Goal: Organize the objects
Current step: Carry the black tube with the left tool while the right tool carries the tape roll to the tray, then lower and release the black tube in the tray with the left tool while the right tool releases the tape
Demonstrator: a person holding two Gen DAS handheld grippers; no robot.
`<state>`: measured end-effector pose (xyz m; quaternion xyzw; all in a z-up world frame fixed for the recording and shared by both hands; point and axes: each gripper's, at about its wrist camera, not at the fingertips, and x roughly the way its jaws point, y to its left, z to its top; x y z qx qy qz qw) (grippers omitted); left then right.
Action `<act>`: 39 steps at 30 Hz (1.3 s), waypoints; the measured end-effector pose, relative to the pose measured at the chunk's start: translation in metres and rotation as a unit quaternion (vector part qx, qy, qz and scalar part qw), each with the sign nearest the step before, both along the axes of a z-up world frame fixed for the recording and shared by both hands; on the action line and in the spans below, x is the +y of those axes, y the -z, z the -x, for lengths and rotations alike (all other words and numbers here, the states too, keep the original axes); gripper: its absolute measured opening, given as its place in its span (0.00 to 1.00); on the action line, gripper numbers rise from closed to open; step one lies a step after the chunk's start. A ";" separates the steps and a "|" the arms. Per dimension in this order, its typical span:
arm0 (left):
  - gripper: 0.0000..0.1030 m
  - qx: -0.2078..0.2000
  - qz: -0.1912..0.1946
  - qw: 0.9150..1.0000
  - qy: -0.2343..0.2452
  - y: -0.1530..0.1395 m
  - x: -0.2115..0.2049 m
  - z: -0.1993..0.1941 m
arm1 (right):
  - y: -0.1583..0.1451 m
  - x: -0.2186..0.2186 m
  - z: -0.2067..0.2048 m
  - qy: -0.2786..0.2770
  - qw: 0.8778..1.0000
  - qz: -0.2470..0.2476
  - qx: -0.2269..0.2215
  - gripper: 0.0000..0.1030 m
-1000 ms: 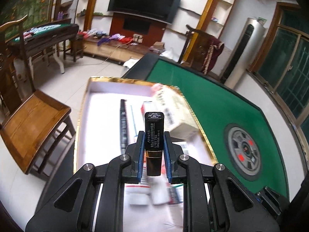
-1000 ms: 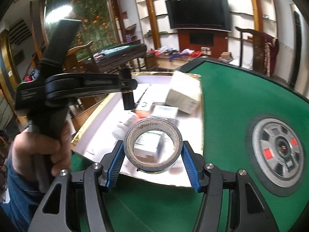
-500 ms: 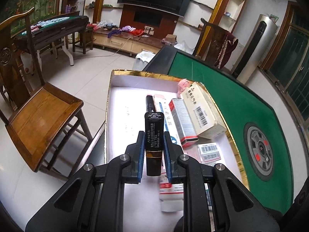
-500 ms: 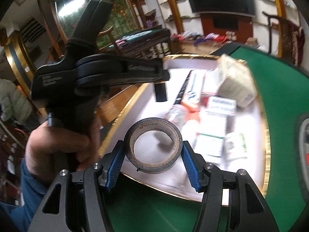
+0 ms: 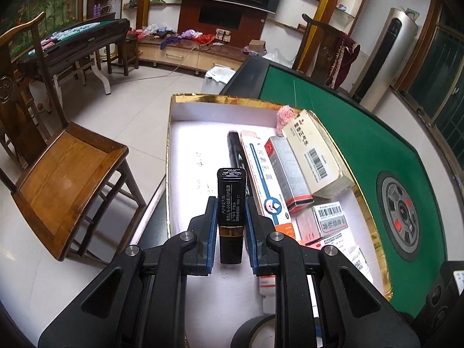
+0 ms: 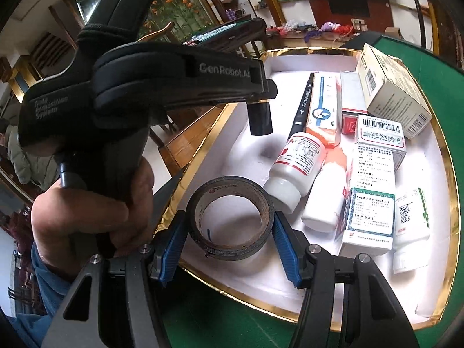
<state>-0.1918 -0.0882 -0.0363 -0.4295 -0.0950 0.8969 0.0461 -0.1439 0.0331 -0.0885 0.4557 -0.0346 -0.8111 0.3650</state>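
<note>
the left tongs [image 5: 231, 226] are clamped on a small black tube [image 5: 230, 203] with a gold band, held upright between the blue pads, its printed label facing the camera. from the right wrist view the same tube [image 6: 260, 117] hangs from the left tongs above the bare left part of a shallow white tray [image 6: 220, 156] with a gold rim, not touching the tray floor. a hand [image 6: 116, 203] grips the handle of the left tool, with a blue sleeve below it.

the right tongs [image 6: 230, 233] are clamped on a roll of black tape [image 6: 229, 217], pads pressing on its two sides, the roll lying roughly flat with its hole facing up. it sits over the near left part of the tray; whether it touches the floor cannot be told. in the left wrist view only an arc of the tape [image 5: 255, 330] shows at the bottom edge.

the tray [image 5: 185, 150] rests on a green worktop [image 5: 377, 145], at its edge. its right half is packed with things: a black marker [image 6: 303, 104] beside a long white and orange box [image 6: 323, 107], a large cream box [image 6: 391, 92] tilted against the far right rim, several smaller medicine boxes [image 6: 372, 162], and two white bottles [image 6: 298, 165] lying on their sides, the nearer one just beside the tape. a wooden chair [image 5: 66, 174] stands on the floor beside the worktop.
</note>
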 end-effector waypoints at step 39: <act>0.17 -0.031 0.028 0.999 0.006 0.015 0.005 0.005 | 0.018 -0.013 0.005 0.014 0.991 -0.110 0.075 0.57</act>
